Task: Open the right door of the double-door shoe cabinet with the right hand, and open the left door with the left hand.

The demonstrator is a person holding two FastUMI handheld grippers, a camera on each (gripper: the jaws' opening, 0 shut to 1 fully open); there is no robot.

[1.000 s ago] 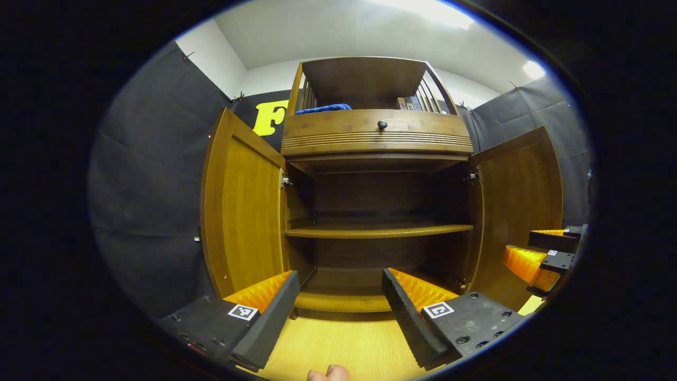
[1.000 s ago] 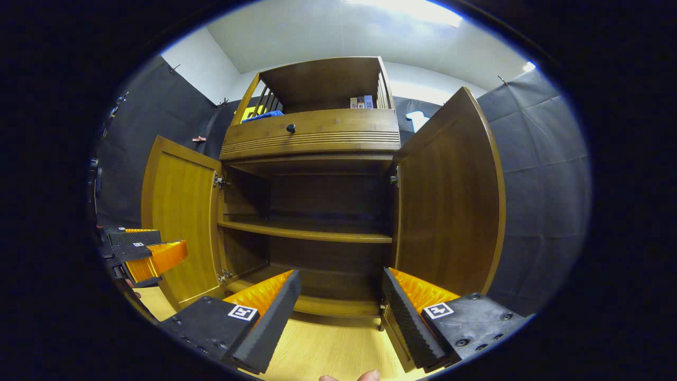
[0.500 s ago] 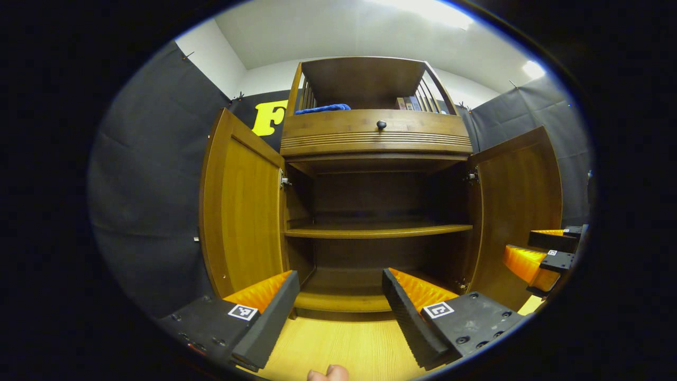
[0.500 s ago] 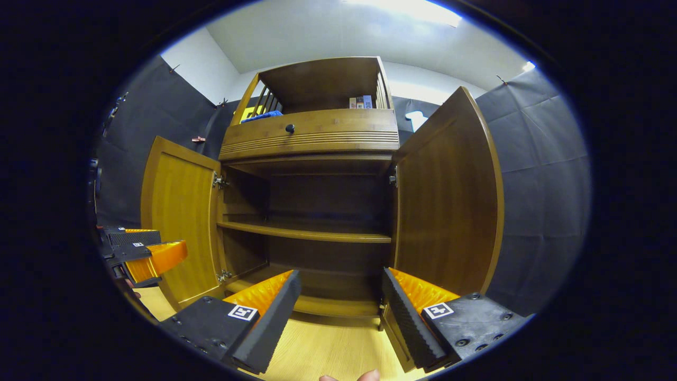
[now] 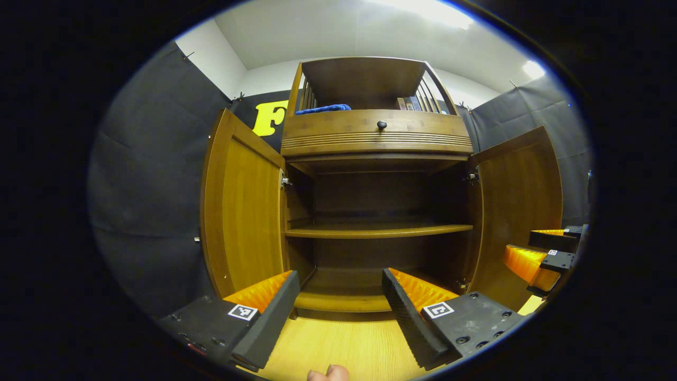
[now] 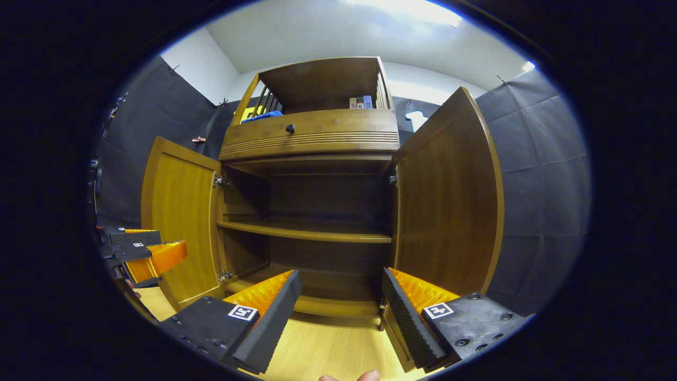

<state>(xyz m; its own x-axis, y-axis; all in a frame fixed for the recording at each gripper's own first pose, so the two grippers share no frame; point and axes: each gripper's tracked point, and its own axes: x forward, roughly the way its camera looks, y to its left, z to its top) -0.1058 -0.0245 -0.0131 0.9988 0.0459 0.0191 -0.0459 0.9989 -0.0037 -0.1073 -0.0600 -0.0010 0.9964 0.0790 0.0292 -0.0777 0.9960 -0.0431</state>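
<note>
Both my claws hang with fingers spread wide, gripping nothing: left gripper [image 5: 338,304], right gripper [image 6: 341,304]. Straight ahead stands the shoe cabinet [image 5: 376,138], its left door [image 5: 243,203] and right door [image 6: 449,193] swung wide open, with the shelf [image 5: 378,230] inside.

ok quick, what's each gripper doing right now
Left gripper: open, holding nothing.
Right gripper: open, holding nothing.
</note>
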